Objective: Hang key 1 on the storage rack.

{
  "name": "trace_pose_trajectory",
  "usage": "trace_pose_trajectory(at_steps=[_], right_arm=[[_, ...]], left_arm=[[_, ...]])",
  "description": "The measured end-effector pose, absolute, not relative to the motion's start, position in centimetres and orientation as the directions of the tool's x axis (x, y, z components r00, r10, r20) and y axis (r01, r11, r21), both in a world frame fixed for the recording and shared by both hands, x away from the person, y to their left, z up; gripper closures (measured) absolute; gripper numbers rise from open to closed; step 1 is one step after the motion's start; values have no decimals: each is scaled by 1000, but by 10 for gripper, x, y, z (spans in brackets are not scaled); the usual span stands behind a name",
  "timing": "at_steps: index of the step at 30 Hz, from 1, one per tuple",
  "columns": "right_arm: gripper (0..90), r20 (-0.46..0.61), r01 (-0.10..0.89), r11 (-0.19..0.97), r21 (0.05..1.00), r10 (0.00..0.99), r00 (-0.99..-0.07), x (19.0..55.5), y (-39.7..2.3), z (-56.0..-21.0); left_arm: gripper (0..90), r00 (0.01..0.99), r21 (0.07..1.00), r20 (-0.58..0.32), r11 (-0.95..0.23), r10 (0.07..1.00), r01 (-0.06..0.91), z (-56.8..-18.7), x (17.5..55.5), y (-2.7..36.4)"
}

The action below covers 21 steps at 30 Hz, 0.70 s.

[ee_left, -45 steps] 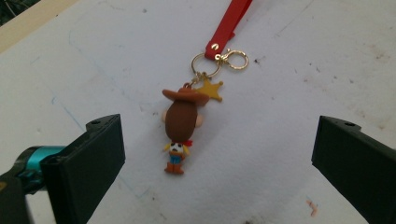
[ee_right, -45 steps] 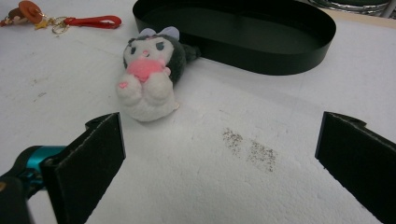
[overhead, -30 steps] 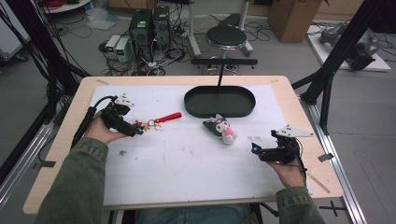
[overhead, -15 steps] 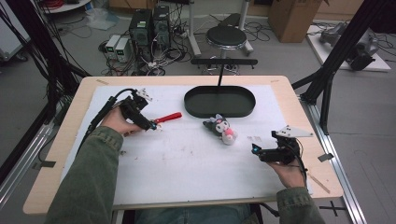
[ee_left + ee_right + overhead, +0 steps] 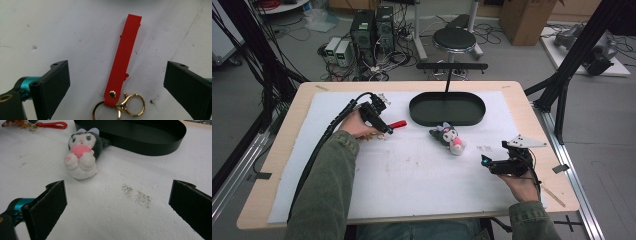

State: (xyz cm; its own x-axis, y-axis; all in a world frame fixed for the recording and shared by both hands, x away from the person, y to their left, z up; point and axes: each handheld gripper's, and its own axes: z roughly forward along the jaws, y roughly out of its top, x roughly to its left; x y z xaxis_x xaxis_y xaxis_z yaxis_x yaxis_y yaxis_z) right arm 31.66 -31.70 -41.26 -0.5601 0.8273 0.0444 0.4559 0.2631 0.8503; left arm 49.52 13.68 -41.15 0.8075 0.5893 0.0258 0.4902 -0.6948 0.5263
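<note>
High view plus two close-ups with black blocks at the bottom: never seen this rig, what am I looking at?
No robot here: a person sits at the table holding a two-jaw gripper in each hand. The high view looks down from above; each close-up comes from a camera riding on one gripper, and the black blocks are that gripper's own jaws. The left gripper hovers open over a red key strap with gold rings, jaws on either side, not touching. The right gripper is open and empty, pointing at a small plush toy. Behind the toy sits a black oval tray. Nothing is held.
</note>
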Motion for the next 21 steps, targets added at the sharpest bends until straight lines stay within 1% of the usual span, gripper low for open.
trace_pose_trajectory(at_steps=[2,5,8,9,10,11,13,15,17,18,19,21], right_arm=[[5,43,456,265,850,826,-562,317,-318,-413],[5,43,458,269,847,824,-564,316,-318,-413],[5,37,458,279,844,821,-569,316,-317,-414],[5,36,459,281,843,822,-569,316,-317,-414],[5,38,460,279,843,822,-569,316,-317,-414],[5,39,461,279,842,822,-568,316,-317,-414],[5,36,456,281,844,820,-571,316,-317,-414],[5,28,447,281,849,822,-570,315,-317,-413],[5,25,437,276,856,822,-569,313,-317,-411],[5,17,427,279,860,820,-571,313,-317,-411],[5,15,426,280,860,821,-570,313,-317,-411],[5,14,424,280,861,821,-571,312,-317,-410]], left_arm=[[91,813,523,20,-699,582,487,-415,499,132],[109,822,516,43,-717,568,468,-417,502,125],[144,844,508,50,-741,534,439,-414,505,118],[169,848,514,47,-741,527,432,-413,505,116],[209,853,523,40,-738,521,426,-412,505,114],[268,857,523,37,-741,514,422,-411,505,112],[474,853,496,25,-747,521,441,-413,506,109],[609,851,457,42,-767,524,450,-419,504,106],[668,851,463,16,-758,525,459,-418,506,107],[720,855,456,24,-767,519,452,-417,506,107],[745,852,460,27,-763,522,453,-417,505,106],[748,859,453,39,-775,511,440,-417,505,106]])
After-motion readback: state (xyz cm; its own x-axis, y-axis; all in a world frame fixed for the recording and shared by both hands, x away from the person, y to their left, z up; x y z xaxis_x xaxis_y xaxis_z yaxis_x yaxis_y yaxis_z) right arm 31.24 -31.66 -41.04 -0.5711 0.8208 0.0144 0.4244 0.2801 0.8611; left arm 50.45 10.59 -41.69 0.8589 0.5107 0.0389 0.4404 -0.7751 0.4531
